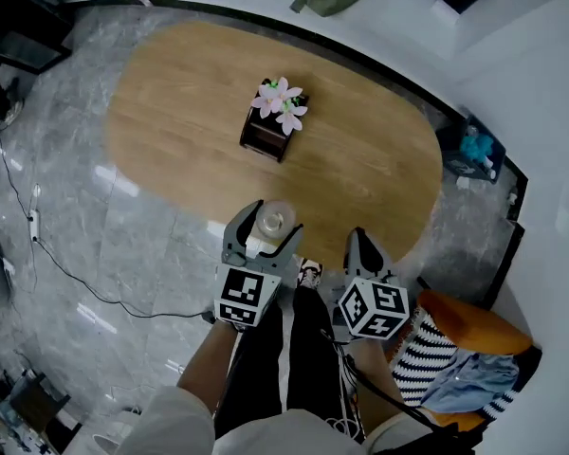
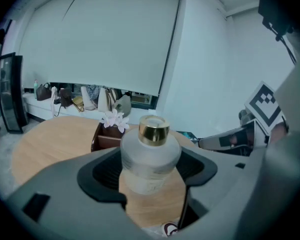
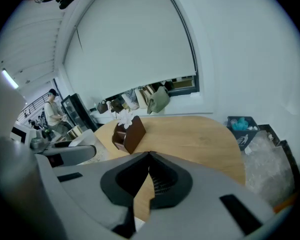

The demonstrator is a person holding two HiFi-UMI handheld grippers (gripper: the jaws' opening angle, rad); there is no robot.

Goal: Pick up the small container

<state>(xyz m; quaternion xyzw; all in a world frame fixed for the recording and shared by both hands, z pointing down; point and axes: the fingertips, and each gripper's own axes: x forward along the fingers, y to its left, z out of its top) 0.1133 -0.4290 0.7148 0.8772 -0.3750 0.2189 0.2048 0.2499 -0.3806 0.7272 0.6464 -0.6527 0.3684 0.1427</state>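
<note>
The small container [image 2: 150, 159] is a frosted white bottle with a gold cap; from the head view I see its top [image 1: 271, 222]. My left gripper [image 1: 263, 227] is shut on it, jaws pressing both sides of its body [image 2: 151, 176], and holds it upright above the near edge of the oval wooden table [image 1: 190, 131]. My right gripper [image 1: 362, 247] hangs beside it to the right, shut with its tips meeting [image 3: 148, 155] and nothing between them.
A brown box with white-pink flowers [image 1: 274, 121] stands mid-table, also seen in the gripper views [image 2: 109, 131] [image 3: 128, 132]. A striped and orange cushion seat [image 1: 460, 349] is at right. A cable [image 1: 66, 268] runs over the grey marble floor. A bin [image 3: 242, 129] stands beyond the table's right end.
</note>
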